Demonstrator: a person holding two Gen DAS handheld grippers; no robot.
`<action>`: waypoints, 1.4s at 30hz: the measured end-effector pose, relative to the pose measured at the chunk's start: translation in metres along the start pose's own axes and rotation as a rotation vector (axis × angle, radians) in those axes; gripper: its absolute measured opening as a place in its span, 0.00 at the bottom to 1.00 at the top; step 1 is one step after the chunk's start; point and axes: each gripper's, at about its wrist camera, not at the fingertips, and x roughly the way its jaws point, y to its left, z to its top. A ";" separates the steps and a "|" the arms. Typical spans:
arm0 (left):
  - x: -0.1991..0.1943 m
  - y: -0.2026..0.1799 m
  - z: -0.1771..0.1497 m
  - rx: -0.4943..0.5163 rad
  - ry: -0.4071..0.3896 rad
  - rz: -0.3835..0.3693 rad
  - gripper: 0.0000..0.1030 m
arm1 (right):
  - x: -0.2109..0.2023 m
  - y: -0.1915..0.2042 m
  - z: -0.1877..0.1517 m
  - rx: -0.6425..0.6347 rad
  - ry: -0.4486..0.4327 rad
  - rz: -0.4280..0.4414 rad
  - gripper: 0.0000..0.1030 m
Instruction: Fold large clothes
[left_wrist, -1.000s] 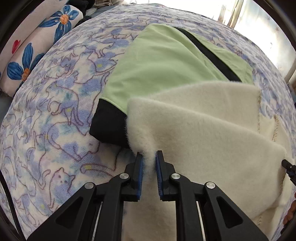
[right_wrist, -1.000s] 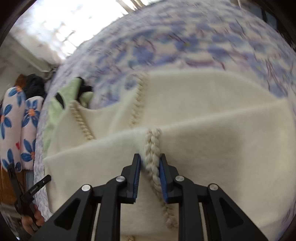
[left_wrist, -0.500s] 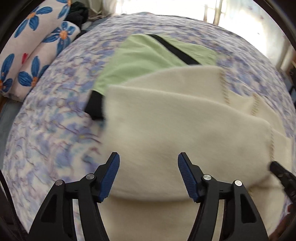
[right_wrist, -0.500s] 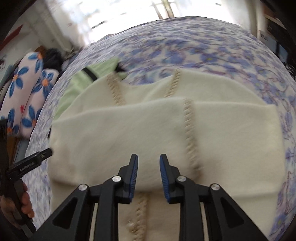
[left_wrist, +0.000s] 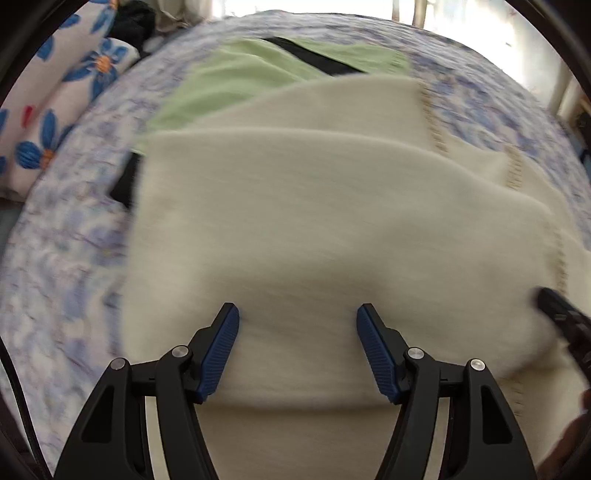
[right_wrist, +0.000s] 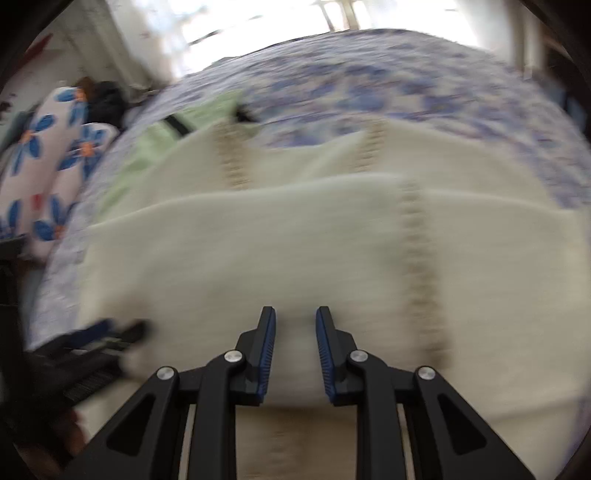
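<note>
At the far left of the left wrist view, well off to the side of the left gripper (left_wrist: 297, 347), flowered pillows (left_wrist: 55, 122) are seen at the edge of the bed. The blue patterned bedsheet (left_wrist: 62, 258) runs from there under everything. A second ago the left gripper was pinched on the fuzzy corner of the cream sweater (left_wrist: 314, 221); that corner is now released, the jaws have just been opening and are spread wide, and nothing is pressed between them. The sweater is spread directly ahead of and below the fingertips, its folded-over layer lying flat. Beyond it, further ahead of the gripper, a green garment (left_wrist: 236, 81) with a black stripe is partly covered by the sweater.

In the right wrist view, the other gripper shows blurred at the left edge, and the sweater (right_wrist: 258, 258) fills the space ahead of the right gripper (right_wrist: 295, 347). A second ago its jaws were closed around the braided seam (right_wrist: 417, 258); now the seam lies off to the right of the jaws, clear of them. The jaws are parted only narrowly, and no cloth is seen pinched between the blue pads (right_wrist: 267, 350).

Both holds are thus given up and the fold is laid down. It is judged that this fold is finished, and that a fresh edge must be taken up before the next one.
</note>
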 end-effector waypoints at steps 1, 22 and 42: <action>0.003 0.009 0.001 -0.014 0.003 0.028 0.64 | -0.001 -0.016 -0.001 0.021 -0.006 -0.070 0.19; -0.015 0.025 0.000 -0.119 0.063 0.008 0.63 | -0.037 -0.051 -0.009 0.179 0.006 -0.029 0.03; -0.106 -0.011 -0.015 -0.069 0.038 -0.020 0.63 | -0.105 -0.050 -0.009 0.155 0.020 0.012 0.03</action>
